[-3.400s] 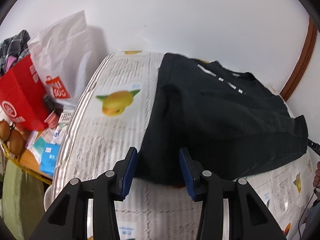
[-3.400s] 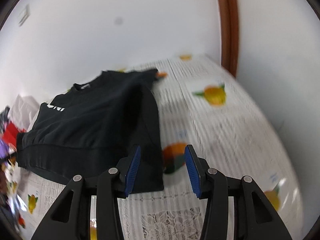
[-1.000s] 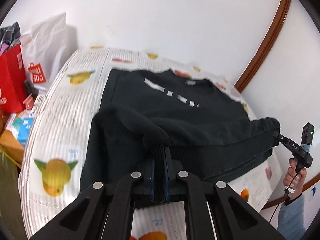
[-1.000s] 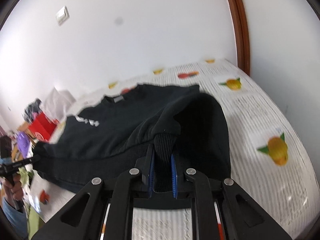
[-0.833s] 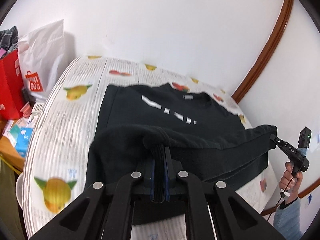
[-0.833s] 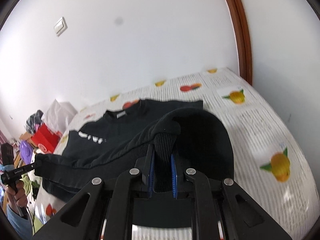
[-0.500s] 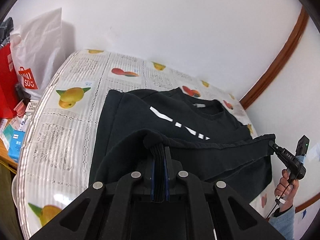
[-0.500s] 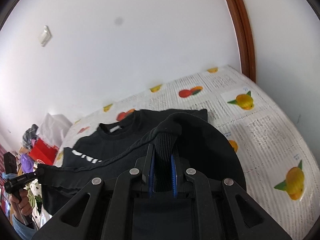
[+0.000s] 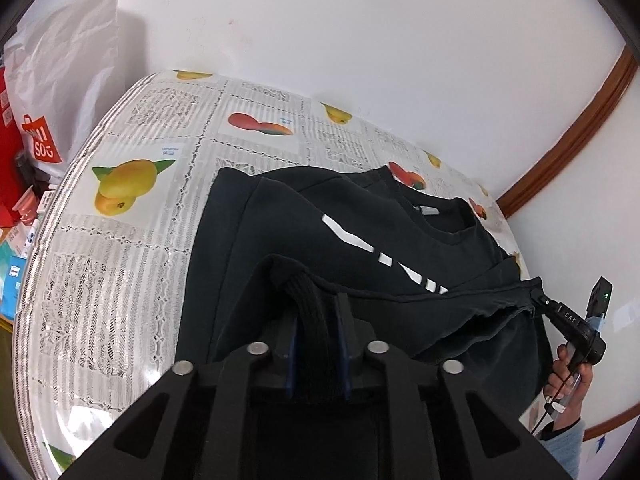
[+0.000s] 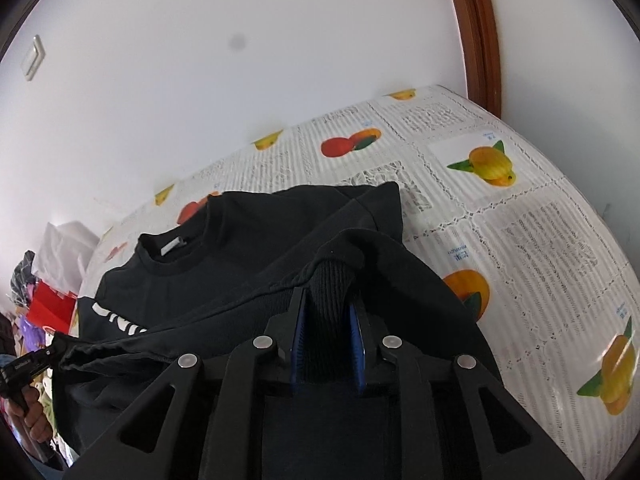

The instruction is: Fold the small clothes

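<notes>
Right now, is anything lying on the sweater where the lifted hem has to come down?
Nothing visible does. The sweater's chest and collar lie bare on the tablecloth, ahead of both hand-held grippers.

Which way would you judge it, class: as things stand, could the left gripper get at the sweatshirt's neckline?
Probably not yet. The left gripper is shut on the black sweatshirt hem, so it must let go first. Otherwise the neckline lies uncovered on the table.
</notes>
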